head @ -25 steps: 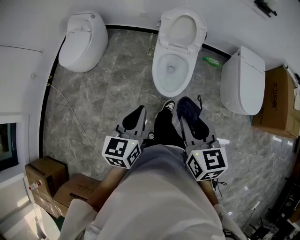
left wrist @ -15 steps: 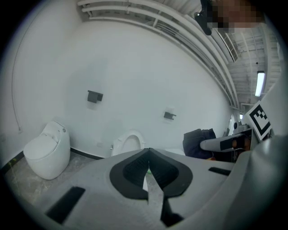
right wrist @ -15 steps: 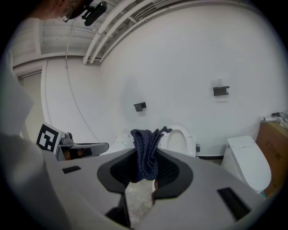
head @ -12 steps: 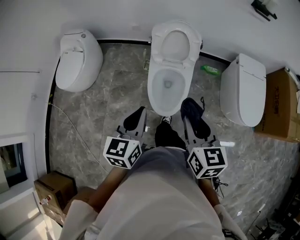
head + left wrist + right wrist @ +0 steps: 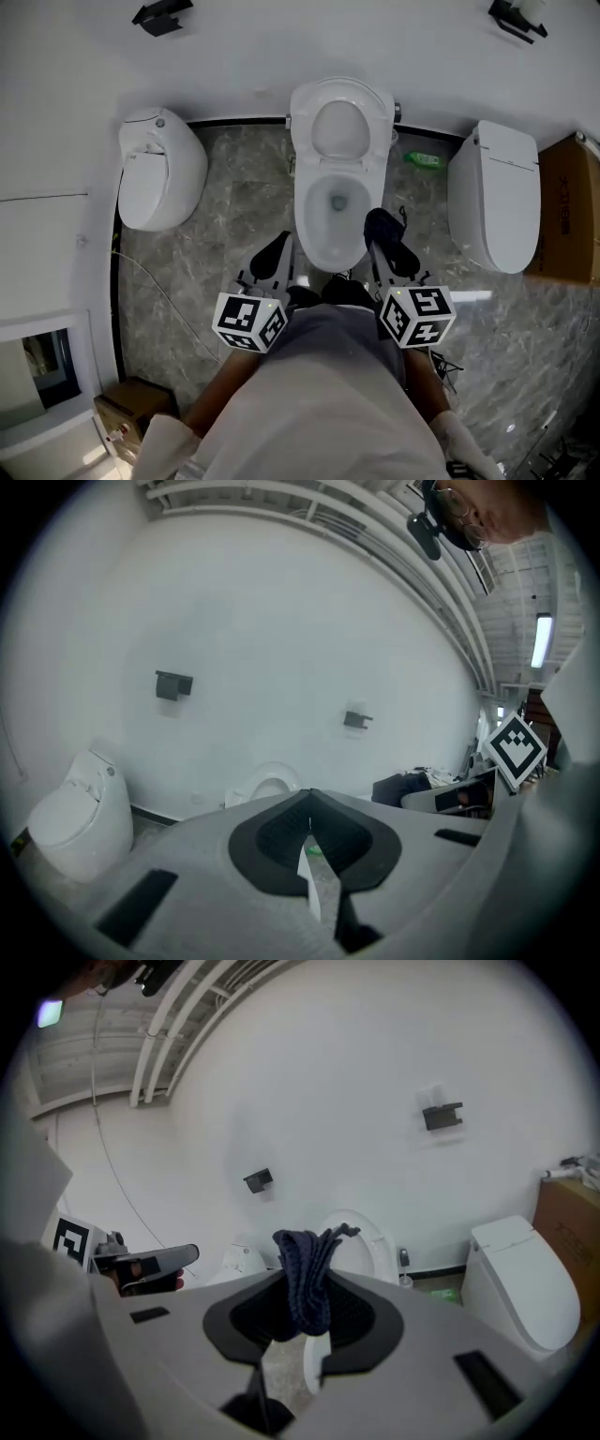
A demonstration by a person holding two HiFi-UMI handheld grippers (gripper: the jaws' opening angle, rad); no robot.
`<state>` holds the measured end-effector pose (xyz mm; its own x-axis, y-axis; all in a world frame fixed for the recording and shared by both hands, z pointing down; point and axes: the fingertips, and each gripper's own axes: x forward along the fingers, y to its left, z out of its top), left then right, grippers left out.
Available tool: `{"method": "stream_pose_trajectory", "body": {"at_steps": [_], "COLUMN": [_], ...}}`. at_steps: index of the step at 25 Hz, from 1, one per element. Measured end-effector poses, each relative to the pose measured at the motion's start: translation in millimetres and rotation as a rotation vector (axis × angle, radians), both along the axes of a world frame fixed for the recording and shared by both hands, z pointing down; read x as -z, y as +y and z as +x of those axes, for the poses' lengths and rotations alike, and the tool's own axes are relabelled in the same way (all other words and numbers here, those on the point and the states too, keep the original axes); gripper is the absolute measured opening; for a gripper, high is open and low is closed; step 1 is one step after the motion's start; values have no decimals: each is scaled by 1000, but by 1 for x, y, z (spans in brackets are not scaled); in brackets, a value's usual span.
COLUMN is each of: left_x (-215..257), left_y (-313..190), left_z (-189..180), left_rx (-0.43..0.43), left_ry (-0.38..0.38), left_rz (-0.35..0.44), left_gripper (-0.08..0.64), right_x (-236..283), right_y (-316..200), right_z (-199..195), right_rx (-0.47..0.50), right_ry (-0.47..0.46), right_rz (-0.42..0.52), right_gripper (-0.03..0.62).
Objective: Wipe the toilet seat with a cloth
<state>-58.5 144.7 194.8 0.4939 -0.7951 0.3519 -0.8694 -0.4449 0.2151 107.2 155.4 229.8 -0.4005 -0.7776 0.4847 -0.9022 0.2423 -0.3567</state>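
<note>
Cloth (image 5: 305, 1283), dark blue and knitted, sits clamped in the right gripper (image 5: 380, 234), ready for wiping the white toilet (image 5: 307, 214) just ahead. Left gripper (image 5: 277, 246) is closed, empty.

A closed white toilet (image 5: 159, 169) stands at the left on the grey marble floor (image 5: 234, 202). A second closed toilet (image 5: 497, 192) stands at the right. A green bottle (image 5: 424, 160) lies on the floor beside the far wall. A cardboard box (image 5: 570, 211) sits at the right edge. A thin cable (image 5: 155, 286) crosses the floor at the left.
</note>
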Motion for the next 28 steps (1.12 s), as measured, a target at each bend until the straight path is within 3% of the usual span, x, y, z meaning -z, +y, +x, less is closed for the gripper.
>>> {"method": "stream_pose_trajectory", "body": {"at_steps": [5, 12, 18, 28], "left_x": [-17, -38, -47, -55], "left_y": [-12, -22, -47, -91], "left_z": [11, 7, -1, -34], "left_rx": [-13, -10, -23, -12], "left_ry": [24, 43, 54, 11], "left_rz": [-52, -109, -139, -178], "left_gripper": [9, 9, 9, 9], "right_x": [-18, -53, -93, -182], "right_y": [-20, -64, -136, -251], "right_z": [14, 11, 22, 46], "right_rx": [-52, -54, -86, -281], "right_ry": [-25, -91, 7, 20], "right_rz": [-59, -139, -116, -194], "right_gripper": [87, 87, 91, 92]}}
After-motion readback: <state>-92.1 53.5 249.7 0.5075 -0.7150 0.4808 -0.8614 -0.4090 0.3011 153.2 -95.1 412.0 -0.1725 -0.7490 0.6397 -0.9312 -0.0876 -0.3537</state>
